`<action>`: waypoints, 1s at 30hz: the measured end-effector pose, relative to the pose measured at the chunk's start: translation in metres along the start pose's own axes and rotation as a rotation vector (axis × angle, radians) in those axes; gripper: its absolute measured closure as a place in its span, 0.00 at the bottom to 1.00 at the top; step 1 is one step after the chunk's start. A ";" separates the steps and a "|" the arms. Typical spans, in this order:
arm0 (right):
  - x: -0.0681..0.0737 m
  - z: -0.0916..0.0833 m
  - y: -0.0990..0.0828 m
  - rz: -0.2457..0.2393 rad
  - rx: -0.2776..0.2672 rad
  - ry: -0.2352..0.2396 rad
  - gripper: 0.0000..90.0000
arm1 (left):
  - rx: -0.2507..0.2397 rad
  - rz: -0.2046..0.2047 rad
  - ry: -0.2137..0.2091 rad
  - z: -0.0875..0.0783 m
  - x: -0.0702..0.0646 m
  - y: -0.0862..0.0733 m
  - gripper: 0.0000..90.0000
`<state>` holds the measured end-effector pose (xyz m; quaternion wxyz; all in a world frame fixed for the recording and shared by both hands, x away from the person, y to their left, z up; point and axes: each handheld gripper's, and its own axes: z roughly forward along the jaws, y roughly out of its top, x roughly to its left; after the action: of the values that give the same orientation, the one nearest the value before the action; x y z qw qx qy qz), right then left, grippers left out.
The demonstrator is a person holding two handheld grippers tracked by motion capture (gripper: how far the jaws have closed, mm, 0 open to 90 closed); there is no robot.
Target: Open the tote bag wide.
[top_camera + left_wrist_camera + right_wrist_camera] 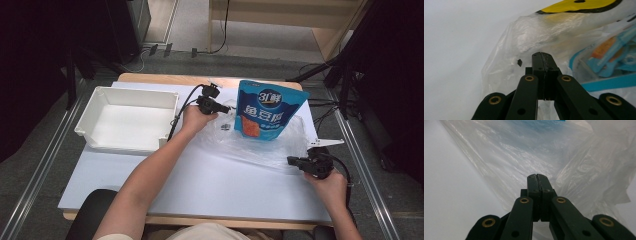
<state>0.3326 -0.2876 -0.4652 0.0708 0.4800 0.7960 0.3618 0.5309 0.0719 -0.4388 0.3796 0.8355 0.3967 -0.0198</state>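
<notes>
Front of counter open — back half crowded

White bin blocks the back left; plastic bag and upright blue pouch fill centre-right. Bare counter between the forearms — free passage there, and between bin and bag.

A blue pouch is printed with white characters and an orange patch low on its front. The plastic bag around it is clear and colourless, creased with pale glints. A plain white tray is seen on the pale bluish-white tabletop, which is edged in light wood. Both tongs, left and right, are matt black, studded with brass-coloured rivets.
</notes>
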 end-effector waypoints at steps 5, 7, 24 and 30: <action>0.002 -0.002 0.004 0.001 -0.013 -0.008 1.00 | -0.014 0.022 -0.028 -0.012 -0.009 0.003 1.00; 0.002 -0.003 0.006 0.003 -0.014 -0.011 1.00 | -0.020 0.029 -0.037 -0.017 -0.012 0.004 1.00; 0.007 -0.008 0.021 0.004 -0.020 -0.021 0.93 | -0.020 0.104 -0.091 -0.046 -0.031 0.001 0.92; 0.010 -0.010 0.027 0.013 -0.027 -0.020 0.82 | -0.021 0.119 -0.115 -0.057 -0.035 -0.004 0.84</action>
<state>0.3421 -0.2769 -0.4384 0.0830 0.4880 0.7870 0.3683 0.4889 0.0879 -0.3891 0.4111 0.8510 0.3241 -0.0409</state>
